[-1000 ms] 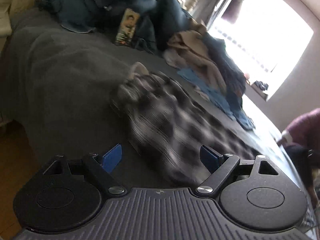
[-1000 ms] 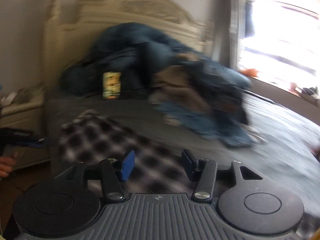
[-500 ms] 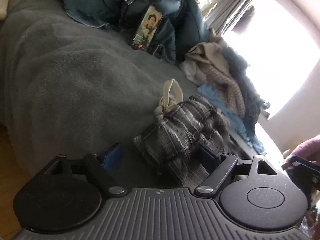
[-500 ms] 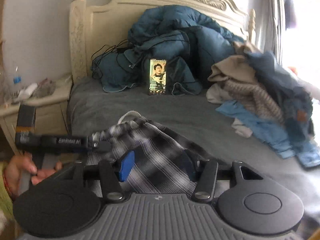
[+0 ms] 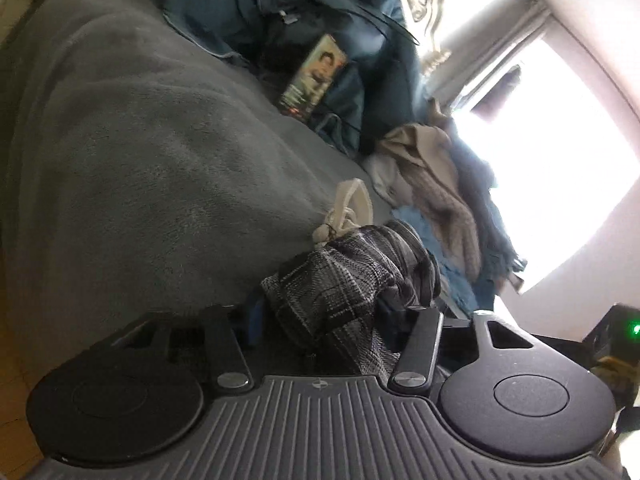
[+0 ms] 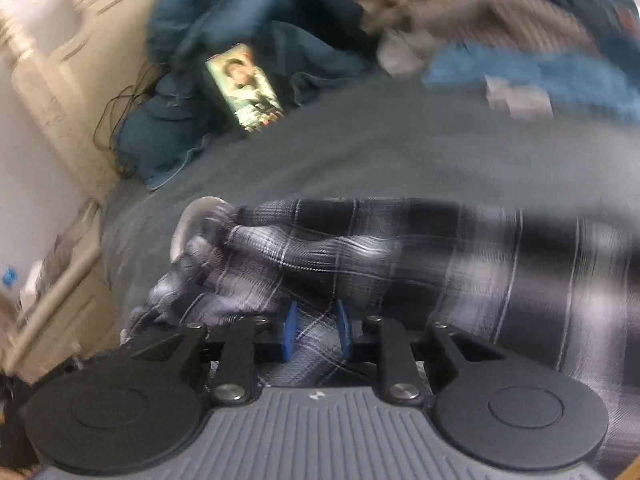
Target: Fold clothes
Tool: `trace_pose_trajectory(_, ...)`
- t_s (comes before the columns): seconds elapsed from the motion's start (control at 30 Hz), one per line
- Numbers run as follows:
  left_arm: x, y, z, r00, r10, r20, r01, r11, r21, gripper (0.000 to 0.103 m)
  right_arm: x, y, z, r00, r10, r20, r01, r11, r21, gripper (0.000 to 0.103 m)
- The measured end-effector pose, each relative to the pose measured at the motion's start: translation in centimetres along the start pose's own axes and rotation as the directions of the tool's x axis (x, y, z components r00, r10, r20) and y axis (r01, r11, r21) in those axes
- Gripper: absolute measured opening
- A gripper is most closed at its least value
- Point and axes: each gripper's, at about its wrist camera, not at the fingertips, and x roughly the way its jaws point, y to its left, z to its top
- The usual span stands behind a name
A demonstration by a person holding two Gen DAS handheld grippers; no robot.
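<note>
The plaid pajama pants (image 6: 400, 256) lie bunched at the near edge of a grey blanket (image 5: 132, 152) that covers the bed. The right gripper (image 6: 316, 330) has its blue pads (image 6: 289, 330) drawn close together, pinching a fold of the plaid cloth. The left gripper (image 5: 328, 320) has the gathered waistband between its fingers (image 5: 254, 320); the cloth hides the right pad, so whether it pinches cannot be told. A cream drawstring loop (image 5: 352, 206) sticks out of the waistband on the far side. Farther back, a phone (image 5: 314, 74) with a lit screen leans against a dark blue duvet (image 5: 248, 4), and a pile of clothes (image 5: 436, 184) lies to the right near the bright window (image 5: 548, 140).
</note>
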Motion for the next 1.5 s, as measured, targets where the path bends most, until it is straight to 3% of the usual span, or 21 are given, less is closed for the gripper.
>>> trace_pose_trajectory(0.1, -0.2, -1.1, -0.2, 0.999, 0.013, 0.032, -0.014, 0.999, 0.038, 0.035, -0.7, -1.0, 0.4, 0.999, 0.032, 0.008, -0.033, 0.997, 0.069, 0.021)
trace_pose_trajectory(0.23, -1.1, -2.8, 0.1, 0.996, 0.032, 0.079, -0.039, 0.995, 0.091, 0.025, -2.6, -2.0, 1.0, 0.998, 0.052, 0.040, -0.057, 0.990, 0.128, 0.024)
trace_pose_trajectory(0.5, -2.0, -8.0, 0.3, 0.985, -0.031, 0.170, -0.014, 0.967, 0.254, 0.017, -8.5, -4.5, 0.9, 0.986, 0.102, 0.131, -0.131, 0.962, 0.239, 0.026)
trace_pose_trajectory(0.6, -2.1, -10.3, -0.3, 0.980, -0.068, 0.186, 0.002, 0.943, 0.332, 0.016, -10.2, -5.8, 1.2, 0.976, 0.156, 0.150, -0.198, 0.926, 0.322, 0.026)
trace_pose_trajectory(0.77, -2.7, -14.7, -1.8, 0.972, -0.161, 0.169, 0.066, 0.884, 0.463, 0.015, -14.7, -7.8, 1.0, 0.962, 0.148, 0.229, -0.223, 0.911, 0.347, 0.028)
trace_pose_trajectory(0.93, -2.7, -18.6, -5.1, 0.967, -0.232, 0.106, 0.134, 0.817, 0.561, 0.015, -18.0, -12.4, -1.8, 0.950, 0.179, 0.254, -0.285, 0.830, 0.480, 0.029)
trace_pose_trajectory(1.03, -3.1, -20.5, -7.8, 0.964, -0.260, 0.059, 0.163, 0.749, 0.643, 0.015, -20.0, -15.2, -3.5, 0.943, 0.195, 0.271, -0.319, 0.770, 0.553, 0.032)
trace_pose_trajectory(1.17, -4.0, -22.6, -12.2, 0.960, -0.279, 0.013, 0.167, 0.612, 0.773, 0.015, -22.4, -19.4, -6.9, 0.920, 0.232, 0.316, -0.388, 0.650, 0.654, 0.036)
trace_pose_trajectory(1.27, -4.2, -23.3, -15.8, 0.959, -0.281, -0.027, 0.167, 0.488, 0.857, 0.015, -23.9, -21.7, -9.1, 0.931, 0.181, 0.318, -0.358, 0.632, 0.687, 0.040)
trace_pose_trajectory(1.33, -4.1, -23.5, -18.1, 0.963, -0.261, -0.061, 0.163, 0.390, 0.906, 0.016, -24.2, -23.0, -10.3, 0.931, 0.175, 0.321, -0.359, 0.600, 0.715, 0.040)
trace_pose_trajectory(1.43, -3.7, -23.1, -20.4, 0.973, -0.206, -0.106, 0.158, 0.256, 0.954, 0.020, -24.5, -24.1, -11.1, 0.935, 0.148, 0.321, -0.343, 0.600, 0.723, 0.043)
trace_pose_trajectory(1.5, -3.9, -22.7, -21.2, 0.974, -0.196, -0.116, 0.155, 0.198, 0.968, 0.023, -24.6, -23.2, -9.6, 0.943, 0.138, 0.303, -0.313, 0.678, 0.666, 0.043)
